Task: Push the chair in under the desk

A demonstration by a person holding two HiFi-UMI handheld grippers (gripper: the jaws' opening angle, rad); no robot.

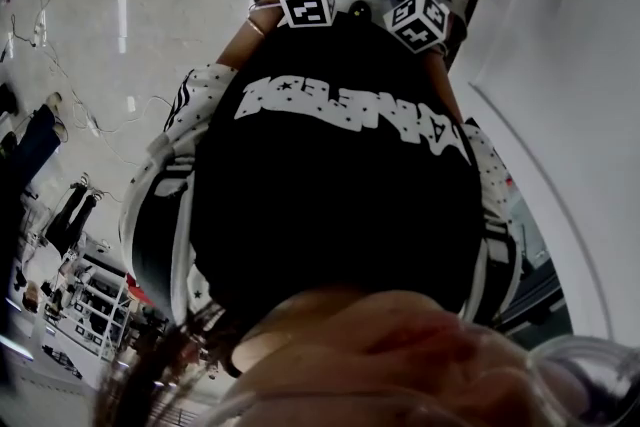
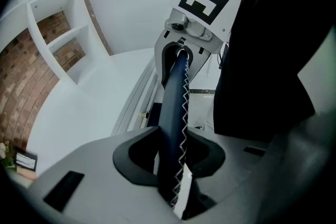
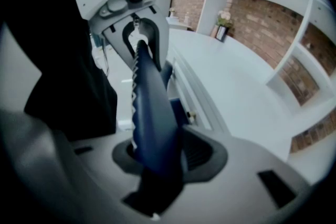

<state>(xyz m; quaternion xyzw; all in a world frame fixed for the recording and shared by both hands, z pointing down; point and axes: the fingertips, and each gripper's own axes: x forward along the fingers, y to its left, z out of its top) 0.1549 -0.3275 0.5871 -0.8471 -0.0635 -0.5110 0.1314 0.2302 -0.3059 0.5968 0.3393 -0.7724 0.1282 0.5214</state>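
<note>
— What is being shown?
— The white desk (image 3: 236, 86) is being seen at two o'clock. Beside it, the chair (image 2: 173, 97) is being clamped by its navy backrest edge in the left gripper (image 2: 170, 160) and the right gripper (image 3: 157, 157).
— Containers?
— Flowers (image 3: 224, 18) are being kept at one o'clock on the desk, in a vessel too small to tell.

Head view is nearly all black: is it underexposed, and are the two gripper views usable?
Head view: not underexposed, a black shirt fills the centre, with strong fisheye bending. Left gripper view: crisp on the chair back in the left tool. Right gripper view: soft near the right tool, corners dark.
</note>
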